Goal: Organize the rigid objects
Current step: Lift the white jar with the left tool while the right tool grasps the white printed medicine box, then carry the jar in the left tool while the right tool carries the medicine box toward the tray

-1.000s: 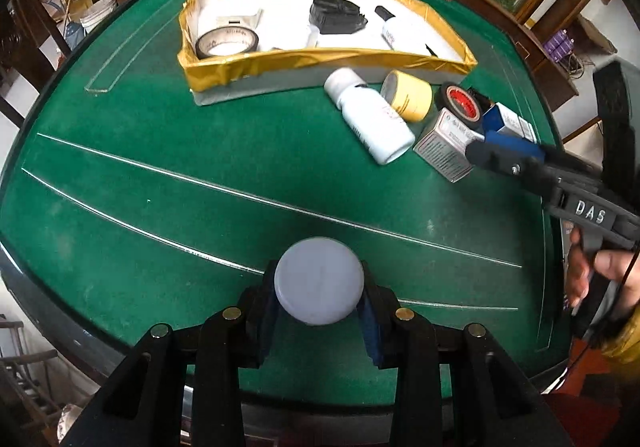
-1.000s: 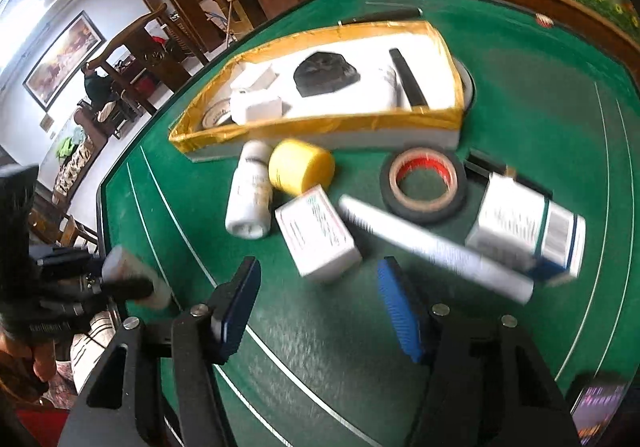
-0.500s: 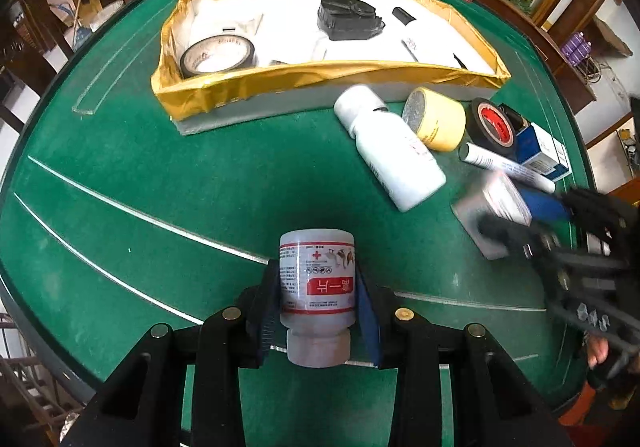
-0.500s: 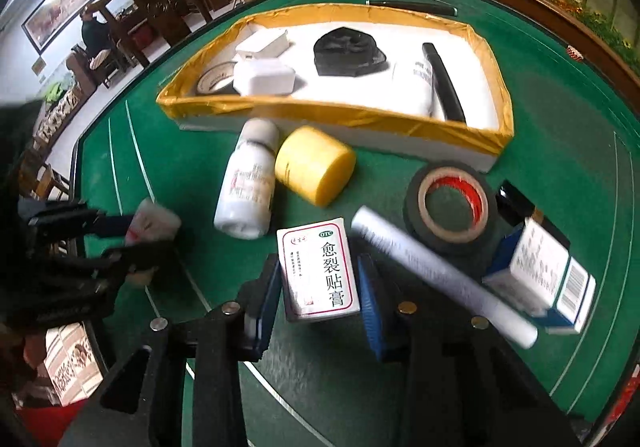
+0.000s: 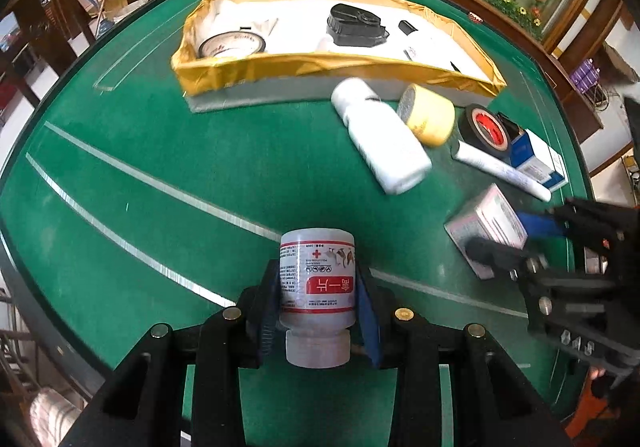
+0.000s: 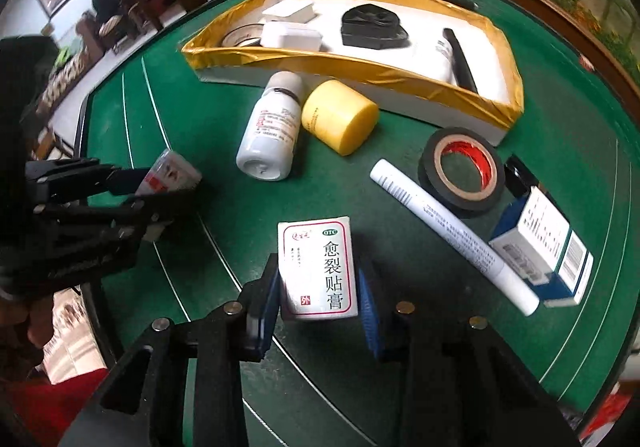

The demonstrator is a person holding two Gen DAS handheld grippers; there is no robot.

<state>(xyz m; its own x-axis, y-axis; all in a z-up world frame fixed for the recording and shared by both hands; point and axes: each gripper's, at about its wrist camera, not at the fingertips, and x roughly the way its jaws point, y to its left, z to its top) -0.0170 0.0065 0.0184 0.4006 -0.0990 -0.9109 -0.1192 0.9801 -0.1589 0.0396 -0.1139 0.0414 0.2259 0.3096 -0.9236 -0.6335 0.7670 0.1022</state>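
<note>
A small white bottle (image 5: 317, 279) with a red label is clamped in my left gripper (image 5: 318, 287), its cap towards the camera, above the green table. My right gripper (image 6: 318, 287) has its jaws closing on a white medicine box (image 6: 318, 263) with red-framed print, and both blue pads lie against the box's sides. In the left wrist view that box (image 5: 488, 223) sits at the right in the right gripper (image 5: 504, 235). Farther back stands the gold-rimmed white tray (image 5: 320, 65).
Between the tray and the grippers lie a white bottle (image 6: 270, 135), a yellow cylinder (image 6: 340, 117), a black tape roll (image 6: 460, 169), a white tube (image 6: 452, 231) and a blue-white box (image 6: 540, 251). The tray holds a tape roll (image 5: 232, 45) and a black object (image 5: 356, 25).
My right gripper came down over the white medicine box and narrowed its jaws onto it. The bottle in my left gripper tipped from bottom-on to showing its label.
</note>
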